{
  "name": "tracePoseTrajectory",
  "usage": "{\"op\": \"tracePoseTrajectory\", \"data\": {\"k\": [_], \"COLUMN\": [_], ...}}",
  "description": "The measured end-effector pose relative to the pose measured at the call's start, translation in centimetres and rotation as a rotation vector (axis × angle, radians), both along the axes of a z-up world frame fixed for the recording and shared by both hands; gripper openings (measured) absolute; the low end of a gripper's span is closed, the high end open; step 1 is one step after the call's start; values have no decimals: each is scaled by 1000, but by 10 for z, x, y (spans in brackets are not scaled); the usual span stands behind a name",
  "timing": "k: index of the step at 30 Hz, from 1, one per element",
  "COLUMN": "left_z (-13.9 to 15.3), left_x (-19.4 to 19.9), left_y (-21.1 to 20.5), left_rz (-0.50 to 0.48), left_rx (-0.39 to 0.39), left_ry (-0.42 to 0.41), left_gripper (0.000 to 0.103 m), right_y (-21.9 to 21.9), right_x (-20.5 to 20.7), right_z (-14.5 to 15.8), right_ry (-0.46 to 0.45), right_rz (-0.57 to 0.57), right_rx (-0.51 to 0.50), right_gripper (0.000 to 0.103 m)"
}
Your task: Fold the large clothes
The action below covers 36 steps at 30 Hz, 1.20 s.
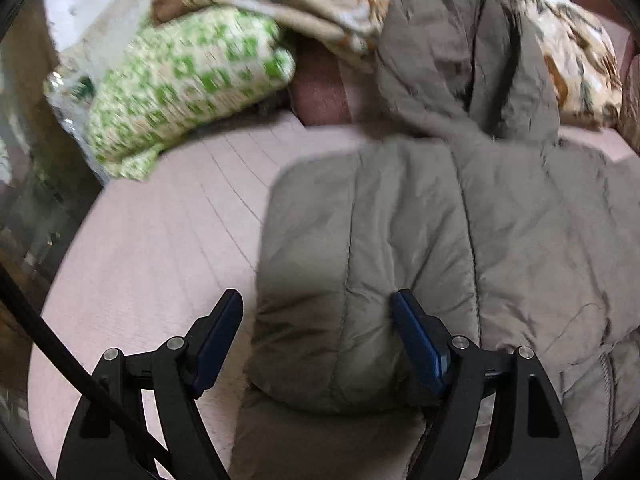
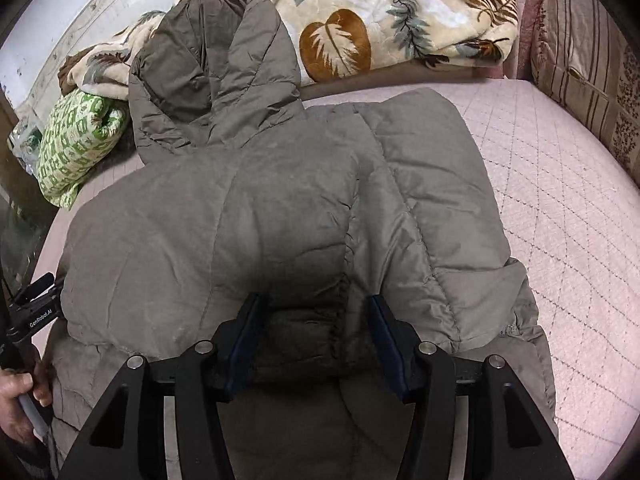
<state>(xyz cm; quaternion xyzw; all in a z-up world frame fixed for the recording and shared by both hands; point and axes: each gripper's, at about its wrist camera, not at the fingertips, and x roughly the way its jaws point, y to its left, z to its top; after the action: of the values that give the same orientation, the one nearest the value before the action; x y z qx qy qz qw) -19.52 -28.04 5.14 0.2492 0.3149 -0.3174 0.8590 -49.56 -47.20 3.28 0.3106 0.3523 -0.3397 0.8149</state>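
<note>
A grey-brown padded hooded jacket (image 2: 280,200) lies spread on the pink quilted bed (image 2: 560,220), its hood (image 2: 216,64) pointing toward the far blanket. Both sleeves lie folded in over the body. My right gripper (image 2: 314,300) sits low on the middle of the jacket, and a puffy fold of it fills the gap between the blue pads, which press its sides. My left gripper (image 1: 316,298) stands open at the left edge of the jacket (image 1: 400,220). One of its fingers rests on the fabric and the other is over the bare sheet. The left gripper (image 2: 40,296) also shows at the right wrist view's left edge, held by a hand (image 2: 20,400).
A leaf-patterned blanket (image 2: 380,12) is heaped at the far side of the bed. A green-and-white patterned pillow (image 1: 180,80) lies at the far left. A striped cushion (image 2: 580,60) stands along the right edge. Bare sheet (image 1: 160,240) stretches left of the jacket.
</note>
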Motion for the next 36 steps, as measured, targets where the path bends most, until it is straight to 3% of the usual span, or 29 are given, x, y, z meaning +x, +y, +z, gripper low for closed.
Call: {"op": "tracePoseTrajectory", "data": {"k": [3,6,10,13,16,24,30,36], "left_z": [22,31,16,-4,-12,-5,6,4], "left_x": [-19,-39,-62,-69,-64,-74,-88,-91], "left_y": [3,-3,-19,-30,-33,-29,-23,-26], "left_rz": [-38,-94,-168,-166,-163,-149,-176,-178], "left_rx": [-83,-128,-81,3,18,-2,-53,-45], "left_ry": [-47,-38,-8,-37,-11,-62,-63,-75], "left_gripper": [77,77,77,77,79,81,81,81], "right_y": [8,23,39,44,38,47,55,60], "right_x": [-7,-6,8,26,37,47,38,43], "right_z": [18,42,50,36,15,14,37,39], "right_ry": [-50,-84,-142,-115,-53,12,-86,-90], "right_rz": [-17,-2,86,132,122,136,139,162], "right_rx": [-33,-154,-177,-138,-78,-129,-175,-194], "right_gripper": [60,61,64,64,64,69,69,69]}}
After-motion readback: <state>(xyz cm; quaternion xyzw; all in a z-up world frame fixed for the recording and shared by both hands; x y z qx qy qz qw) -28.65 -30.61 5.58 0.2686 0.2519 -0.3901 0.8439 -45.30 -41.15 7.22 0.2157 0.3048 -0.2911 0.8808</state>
